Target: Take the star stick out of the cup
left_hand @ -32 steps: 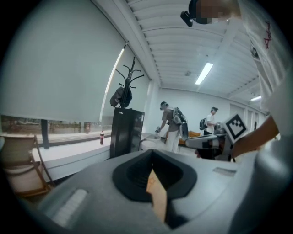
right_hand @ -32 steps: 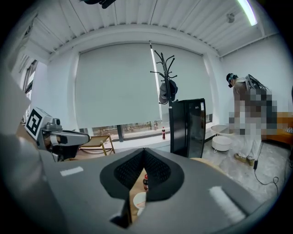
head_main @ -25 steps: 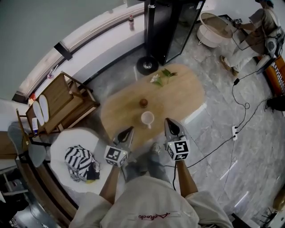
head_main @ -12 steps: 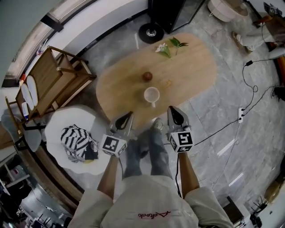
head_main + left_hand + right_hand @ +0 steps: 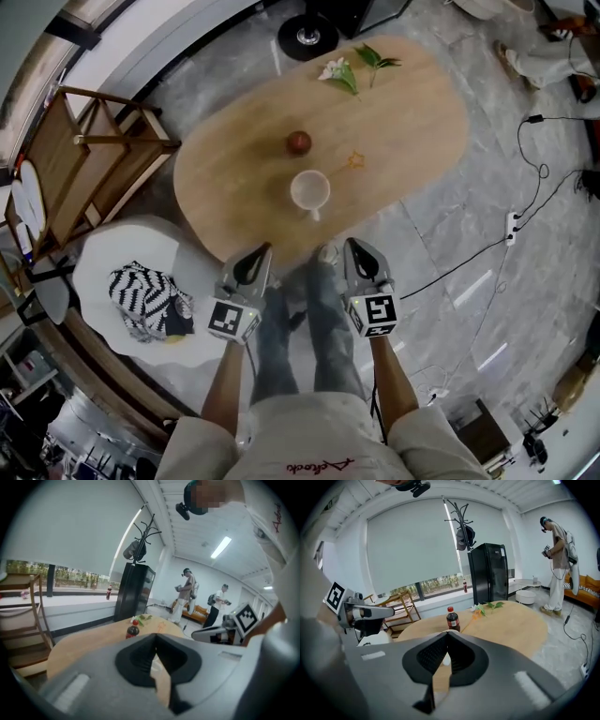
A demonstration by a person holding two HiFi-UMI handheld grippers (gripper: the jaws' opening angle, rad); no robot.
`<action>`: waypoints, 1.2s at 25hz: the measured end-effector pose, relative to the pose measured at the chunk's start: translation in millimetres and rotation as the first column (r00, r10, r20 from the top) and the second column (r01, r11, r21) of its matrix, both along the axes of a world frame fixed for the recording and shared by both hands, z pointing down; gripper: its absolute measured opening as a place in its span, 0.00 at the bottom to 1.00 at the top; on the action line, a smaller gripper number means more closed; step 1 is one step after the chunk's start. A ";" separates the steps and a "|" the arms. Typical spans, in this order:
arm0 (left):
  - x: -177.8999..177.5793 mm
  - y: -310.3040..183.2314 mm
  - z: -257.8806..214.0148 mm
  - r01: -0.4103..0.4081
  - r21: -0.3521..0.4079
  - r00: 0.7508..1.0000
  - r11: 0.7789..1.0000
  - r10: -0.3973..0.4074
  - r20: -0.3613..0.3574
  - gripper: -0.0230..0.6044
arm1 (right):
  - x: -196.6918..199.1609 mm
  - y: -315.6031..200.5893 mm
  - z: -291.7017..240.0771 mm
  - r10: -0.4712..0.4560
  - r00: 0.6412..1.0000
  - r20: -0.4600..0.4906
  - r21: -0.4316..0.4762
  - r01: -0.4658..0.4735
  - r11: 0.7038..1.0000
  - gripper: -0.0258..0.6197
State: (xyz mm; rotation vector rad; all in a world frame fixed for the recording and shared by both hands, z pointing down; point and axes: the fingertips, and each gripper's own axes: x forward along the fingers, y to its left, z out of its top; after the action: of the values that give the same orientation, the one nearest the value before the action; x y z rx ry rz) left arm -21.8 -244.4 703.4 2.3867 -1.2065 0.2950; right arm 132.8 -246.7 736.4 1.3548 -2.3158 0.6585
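Both claws were closed and empty. In the left gripper view the left claw (image 5: 155, 637) had its jaws together at the tips with nothing between them, and the right gripper view showed the same for the right claw (image 5: 446, 634). From the head view, the left claw (image 5: 255, 255) and the right claw (image 5: 356, 249) hung side by side in front of the person, above the legs (image 5: 305, 328). Their tips were at the near edge of the table (image 5: 412, 122) and pointed towards it. Neither touched the table or anything on it.

The cup (image 5: 309, 190) stood upright on the table, just beyond the gap between the two claws and apart from both. The star stick (image 5: 354, 161), small, orange and faint, lay flat on the wood outside the cup, beyond it and to the right. In the right gripper view the stick (image 5: 477, 613) lay just before the leaves (image 5: 490, 605). A bottle (image 5: 298, 142) with a red cap stood just behind the cup. Leaves and a white flower (image 5: 339, 69) lay at the far end of the table.

A white seat (image 5: 103, 272) with a striped cloth (image 5: 141, 300) on it stood to the left. Two people (image 5: 187, 595) stood in the background of the left gripper view.
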 end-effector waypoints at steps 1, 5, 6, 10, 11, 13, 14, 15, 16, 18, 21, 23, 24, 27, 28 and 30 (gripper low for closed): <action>1.8 -0.3 9.6 0.001 0.003 1.000 1.000 -0.001 0.007 0.04 | 1.1 1.4 10.3 -0.004 1.000 -0.001 -0.003 0.004 1.000 0.04; 7.5 -2.9 44.9 -0.003 0.014 1.000 1.000 0.002 0.020 0.04 | 5.6 3.6 46.7 -0.014 1.000 -0.005 -0.012 0.013 1.000 0.04; 7.6 -3.2 53.3 -0.004 0.010 1.000 1.000 0.004 0.021 0.04 | 5.7 3.9 53.8 -0.015 1.000 -0.004 -0.014 0.015 1.000 0.04; 8.5 -2.9 82.7 0.007 -0.003 1.000 1.000 -0.007 0.022 0.04 | 7.7 5.7 77.3 -0.020 1.000 0.000 -0.018 0.020 1.000 0.04; 8.1 -4.9 88.0 0.012 -0.001 1.000 1.000 -0.012 0.022 0.04 | 7.4 5.6 83.1 -0.019 1.000 0.002 -0.021 0.019 1.000 0.04; 7.1 -8.1 97.8 0.022 -0.004 1.000 1.000 -0.022 0.021 0.04 | 5.3 6.8 92.7 -0.020 1.000 0.007 -0.026 0.020 0.999 0.04; 7.1 -8.4 101.6 0.025 -0.009 0.999 1.000 -0.025 0.020 0.04 | 4.4 8.1 95.8 -0.022 1.000 0.009 -0.030 0.022 0.999 0.04; 7.2 -8.6 104.5 0.029 -0.014 0.999 0.999 -0.029 0.019 0.04 | 3.9 9.1 98.2 -0.023 1.000 0.011 -0.034 0.023 0.999 0.04; 7.6 -9.6 106.6 0.032 -0.017 0.999 0.999 -0.031 0.017 0.04 | 3.7 9.0 100.4 -0.023 1.000 0.012 -0.038 0.023 0.999 0.04; 8.8 -13.5 109.1 0.032 -0.014 0.999 0.999 -0.031 0.013 0.04 | 3.4 5.0 103.9 -0.020 1.000 0.014 -0.038 0.021 0.999 0.04; 11.3 -21.4 112.5 0.024 -0.011 1.000 1.000 -0.024 0.015 0.04 | 2.5 -5.6 105.8 -0.014 1.000 0.019 -0.026 0.014 1.000 0.04; 14.0 -28.8 115.3 0.022 -0.010 1.000 1.000 -0.022 0.018 0.04 | 2.0 -14.9 107.4 -0.013 1.000 0.023 -0.016 0.013 1.000 0.04; 15.8 -32.8 116.3 0.021 -0.007 1.000 1.000 -0.021 0.017 0.04 | 1.7 -19.6 108.3 -0.013 1.000 0.025 -0.012 0.013 1.000 0.04; 20.3 -44.7 118.9 0.023 0.001 1.000 1.000 -0.023 0.011 0.04 | -0.2 -34.9 110.6 -0.014 0.999 0.033 0.003 0.014 1.000 0.04; 21.4 -48.6 120.0 0.024 0.002 1.000 1.000 -0.024 0.010 0.04 | -1.2 -40.4 111.5 -0.014 0.999 0.036 0.007 0.013 1.000 0.04; 24.5 -55.5 122.5 0.017 0.006 1.000 1.000 -0.017 0.011 0.04 | -3.2 -50.7 113.5 -0.013 0.999 0.045 0.016 0.012 1.000 0.04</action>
State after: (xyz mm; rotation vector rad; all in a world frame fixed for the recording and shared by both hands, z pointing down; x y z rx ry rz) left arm 2.7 -299.9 826.0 2.3817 -1.2332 0.3003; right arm 129.6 -297.4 849.9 1.3444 -2.3675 0.6754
